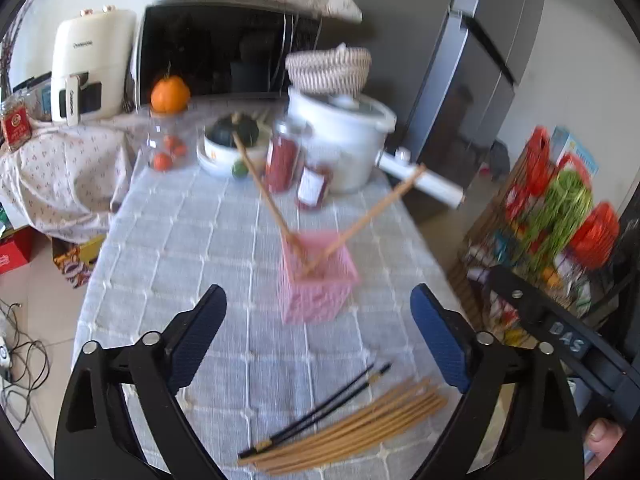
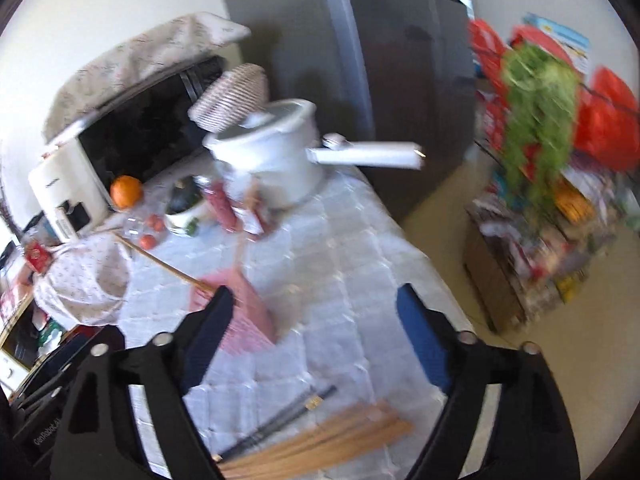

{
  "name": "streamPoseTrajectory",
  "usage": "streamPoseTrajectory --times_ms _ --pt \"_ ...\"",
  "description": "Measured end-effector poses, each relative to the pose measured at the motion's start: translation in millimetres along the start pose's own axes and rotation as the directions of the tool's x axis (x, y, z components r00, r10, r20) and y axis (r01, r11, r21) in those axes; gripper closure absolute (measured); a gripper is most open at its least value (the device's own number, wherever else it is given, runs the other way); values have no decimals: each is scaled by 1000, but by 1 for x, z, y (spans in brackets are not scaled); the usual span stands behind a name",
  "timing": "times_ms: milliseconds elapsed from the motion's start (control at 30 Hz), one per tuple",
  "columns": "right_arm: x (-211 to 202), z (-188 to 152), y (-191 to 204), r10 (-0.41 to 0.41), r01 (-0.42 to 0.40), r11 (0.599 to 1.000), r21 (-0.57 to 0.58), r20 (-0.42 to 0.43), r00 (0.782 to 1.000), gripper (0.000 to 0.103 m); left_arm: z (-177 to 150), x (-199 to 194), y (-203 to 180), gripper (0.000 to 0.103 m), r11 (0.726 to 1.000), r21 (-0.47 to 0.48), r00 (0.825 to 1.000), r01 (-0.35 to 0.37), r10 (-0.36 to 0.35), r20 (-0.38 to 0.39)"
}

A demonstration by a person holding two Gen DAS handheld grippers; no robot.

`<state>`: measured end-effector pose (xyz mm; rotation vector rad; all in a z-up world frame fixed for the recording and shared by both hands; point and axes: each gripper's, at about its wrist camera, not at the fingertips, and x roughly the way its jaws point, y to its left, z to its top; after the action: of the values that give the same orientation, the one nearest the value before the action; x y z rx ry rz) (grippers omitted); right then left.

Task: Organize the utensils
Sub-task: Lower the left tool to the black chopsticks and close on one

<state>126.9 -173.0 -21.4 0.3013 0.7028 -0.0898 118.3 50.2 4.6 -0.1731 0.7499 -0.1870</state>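
Two wooden chopsticks (image 1: 264, 188) lean crossed out of the pink mesh holder (image 1: 316, 280) mid-table on the grey checked tablecloth (image 1: 180, 240). Near the front edge lies a bundle of wooden chopsticks (image 1: 352, 432) beside a black pair (image 1: 332, 404). Left gripper (image 1: 318, 344) and right gripper (image 2: 312, 340) hover above, both spread wide, holding nothing.

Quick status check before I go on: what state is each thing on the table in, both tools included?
Left tool: open, empty.
Right tool: open, empty.
Pink basket: upright, two wooden chopsticks leaning in it, crossed.
Wooden chopstick pile: loose on the tablecloth, not sorted yet.
Black chopsticks: lying beside the pile.
White pot: lid on.
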Motion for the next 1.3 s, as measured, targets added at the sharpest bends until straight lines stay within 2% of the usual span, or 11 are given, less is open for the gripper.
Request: streamPoseTrajectory --times_ms 67,167,267,367,500,567,667,733,867,967,1300 --pt "2 -11 -14 -30 30 1000 5 -20 999 8 -9 11 -2 9 1000 15 999 -1 1 -49" --pt "4 -32 -36 -72 73 997 12 -51 996 6 -23 34 -9 7 998 61 987 -5 15 -159" --pt "6 -58 -63 -100 105 994 40 -104 990 6 -37 59 -17 7 994 113 962 0 31 -270" --pt "7 -85 -91 -109 122 990 75 -156 982 6 -48 85 -26 7 985 175 927 -1 66 -369" --pt "13 -110 -118 -93 121 987 108 -236 967 6 -53 112 -38 7 971 241 888 -3 113 -446" --pt "14 -113 -127 -69 106 986 131 -262 963 6 -54 126 -43 7 963 271 869 -14 146 -474" --pt "8 -111 -134 -62 98 984 150 -230 971 6 -55 141 -46 8 959 281 844 -23 169 -508" --pt "5 -110 -136 -61 95 984 149 -217 974 6 -56 151 -47 13 956 292 822 -30 190 -536" --pt "3 -107 -137 -31 64 987 145 -222 974 6 -56 161 -50 20 951 306 804 -44 215 -554" --pt "5 -105 -140 -7 47 985 165 -232 973 6 -57 168 -49 33 957 286 778 -37 208 -593" --pt "6 -104 -146 14 36 978 205 -237 971 6 -64 186 -60 51 951 309 759 -33 225 -610"
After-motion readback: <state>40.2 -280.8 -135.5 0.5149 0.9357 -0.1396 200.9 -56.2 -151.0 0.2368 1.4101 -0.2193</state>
